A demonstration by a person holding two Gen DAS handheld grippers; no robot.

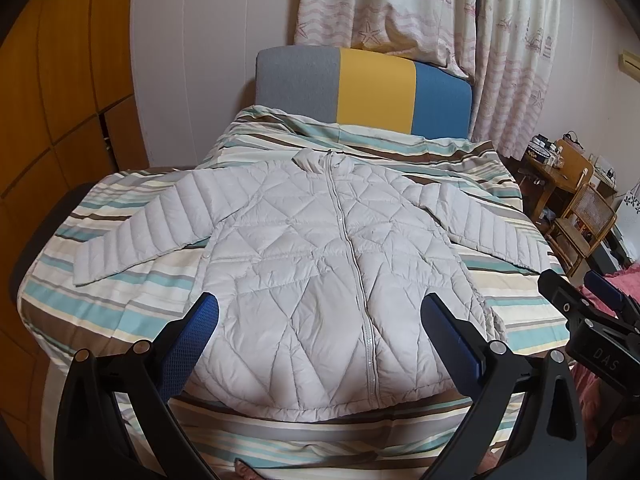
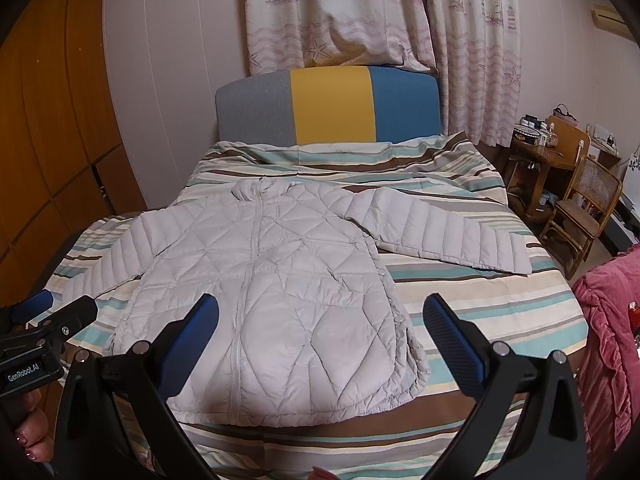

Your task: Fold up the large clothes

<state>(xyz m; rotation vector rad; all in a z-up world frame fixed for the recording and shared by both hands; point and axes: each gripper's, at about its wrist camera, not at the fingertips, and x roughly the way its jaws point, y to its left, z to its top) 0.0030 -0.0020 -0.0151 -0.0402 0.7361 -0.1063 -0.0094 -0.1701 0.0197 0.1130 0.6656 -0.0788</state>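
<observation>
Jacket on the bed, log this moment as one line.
jacket: flat, zipped, sleeves spread on striped bed | left gripper: open, above hem | right gripper: open, empty | fold: not started

A bed covered by a striped sheet of teal, brown and cream [image 2: 480, 320] is set against a pale panelled wall [image 2: 168, 80], under a padded headboard of grey, yellow and blue panels [image 2: 328, 108]. White curtains printed with pink ships and starfish [image 2: 360, 12] are hung behind. Orange-brown wooden cabinet doors [image 1: 60, 100] are seen left; a cluttered wooden desk [image 2: 544, 152] and a cane-backed wooden chair [image 2: 584, 208] right.
</observation>
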